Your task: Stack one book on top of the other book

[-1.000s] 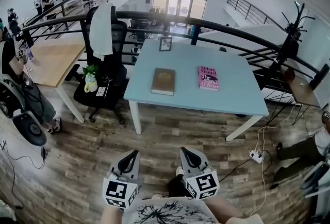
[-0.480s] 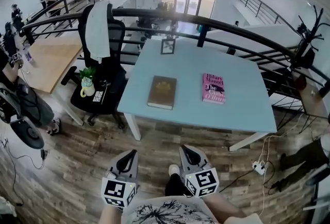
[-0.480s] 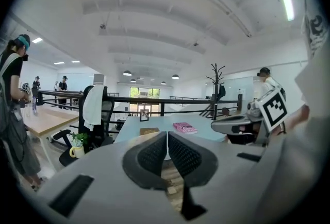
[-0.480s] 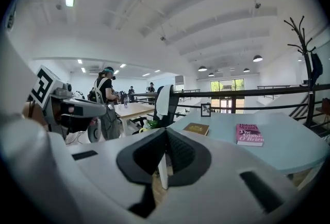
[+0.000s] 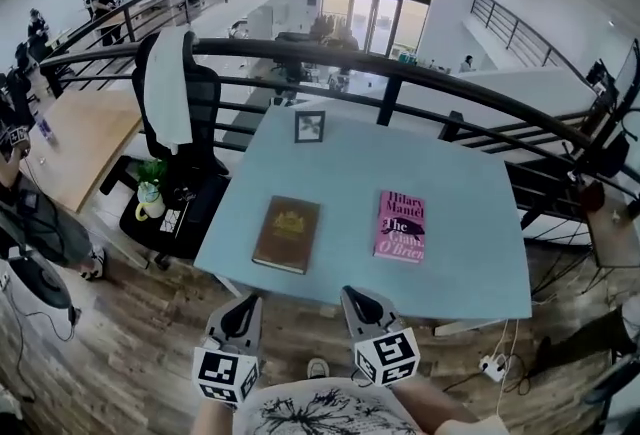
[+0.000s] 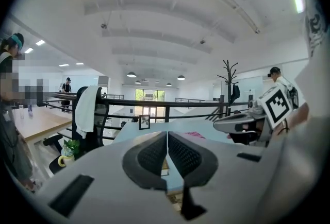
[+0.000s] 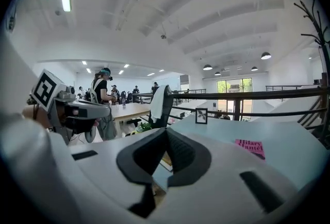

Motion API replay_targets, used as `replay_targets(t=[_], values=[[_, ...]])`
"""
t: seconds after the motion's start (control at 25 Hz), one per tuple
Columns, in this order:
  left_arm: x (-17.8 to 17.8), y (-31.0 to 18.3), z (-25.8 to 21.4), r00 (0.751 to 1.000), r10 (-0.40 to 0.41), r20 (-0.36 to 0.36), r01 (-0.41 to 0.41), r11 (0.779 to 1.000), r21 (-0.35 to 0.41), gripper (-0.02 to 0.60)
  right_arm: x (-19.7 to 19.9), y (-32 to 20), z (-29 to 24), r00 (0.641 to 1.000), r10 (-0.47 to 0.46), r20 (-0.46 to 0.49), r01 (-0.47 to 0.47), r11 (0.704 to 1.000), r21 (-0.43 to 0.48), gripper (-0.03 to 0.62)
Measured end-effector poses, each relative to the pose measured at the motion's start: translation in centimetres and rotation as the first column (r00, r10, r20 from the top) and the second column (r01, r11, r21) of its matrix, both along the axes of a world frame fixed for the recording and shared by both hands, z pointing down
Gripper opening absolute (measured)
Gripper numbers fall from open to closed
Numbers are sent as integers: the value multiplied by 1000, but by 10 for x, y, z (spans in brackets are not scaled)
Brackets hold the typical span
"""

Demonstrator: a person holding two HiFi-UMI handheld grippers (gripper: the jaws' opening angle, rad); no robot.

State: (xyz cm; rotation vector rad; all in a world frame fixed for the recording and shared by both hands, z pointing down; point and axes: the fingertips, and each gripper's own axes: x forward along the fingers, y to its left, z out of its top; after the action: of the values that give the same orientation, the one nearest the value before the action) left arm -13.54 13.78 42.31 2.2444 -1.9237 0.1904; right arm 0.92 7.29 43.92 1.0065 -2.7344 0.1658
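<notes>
A brown book lies flat near the front left of the light blue table. A pink book lies flat to its right, apart from it; its edge also shows in the right gripper view as the pink book. My left gripper and right gripper hang side by side just short of the table's near edge, both shut with nothing in them. In the left gripper view the left gripper points at the table, and the right gripper does the same in its own view.
A small framed picture stands at the table's far side. A black railing curves behind the table. An office chair with a white cloth stands to the left, with a potted plant beside it. A wooden desk sits further left.
The table and both books have come much nearer and lower in the head view as I moved toward them. Both grippers stayed shut and side by side.
</notes>
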Motion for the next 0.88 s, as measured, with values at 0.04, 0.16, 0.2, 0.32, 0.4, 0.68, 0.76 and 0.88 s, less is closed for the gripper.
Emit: replay_targets(t=[0.04,0.16,0.2,0.32,0.4,0.68,0.76,0.88], values=[[2,-10,1,1000,-2,-2,2,1000,-2,12,1,-11,1,1000,-3,2,3,1000,1,-6],[3,-36,6,1000,-5,-7,5,1000,-15,11,-1,-40,6,1000,-4,4,4,1000,-14,-8],[1,-44,8,1000,-5,-7,5,1000,-19,12,-2,-49,8,1000,-4,4,4,1000,-23,-6],[-13,-69,15,1000,0,-22,-1,1000,-31,11,-12,-73,18,1000,0,-1,0,999,-46,-6],[-25,-88,20,999,9,-32,-10,999,-39,12,-20,-92,23,1000,8,-8,-8,998,-56,-6],[-67,-170,27,991,134,-28,-135,990,-39,11,-53,-167,33,994,102,-31,-105,991,-85,-6],[-81,-192,30,986,168,-23,-169,985,-43,11,-65,-182,40,992,121,-43,-125,988,-91,-6],[-99,-222,35,979,203,-27,-204,978,-48,11,-80,-201,57,986,153,-62,-160,980,-115,-6]])
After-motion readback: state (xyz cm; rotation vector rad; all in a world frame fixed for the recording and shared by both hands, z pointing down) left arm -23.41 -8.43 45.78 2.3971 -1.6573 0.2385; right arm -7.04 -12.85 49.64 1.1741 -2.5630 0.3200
